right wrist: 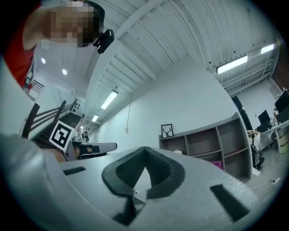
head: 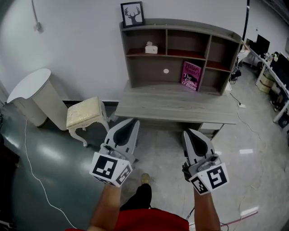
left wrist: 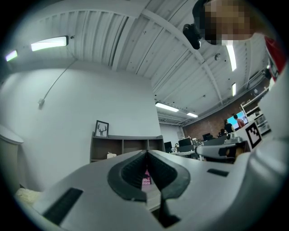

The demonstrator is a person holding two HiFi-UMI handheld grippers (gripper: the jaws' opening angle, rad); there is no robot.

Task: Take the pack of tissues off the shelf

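The pack of tissues (head: 151, 48) is a small white box on the upper left shelf of the grey desk hutch (head: 180, 28). It also shows small and far off in the left gripper view (left wrist: 111, 155) and in the right gripper view (right wrist: 177, 152). My left gripper (head: 131, 122) and right gripper (head: 189, 132) are held side by side over the floor, short of the desk's front edge and pointing at it. Both are shut with nothing between the jaws, whose pads meet at the tips (left wrist: 146, 152) (right wrist: 145, 149).
A pink book (head: 191, 76) leans in the hutch's lower middle bay. A framed deer picture (head: 132, 14) stands on top. A cream stool (head: 86, 114) and a white round-topped cabinet (head: 31, 94) stand at the left. A white cable (head: 34, 171) lies on the floor.
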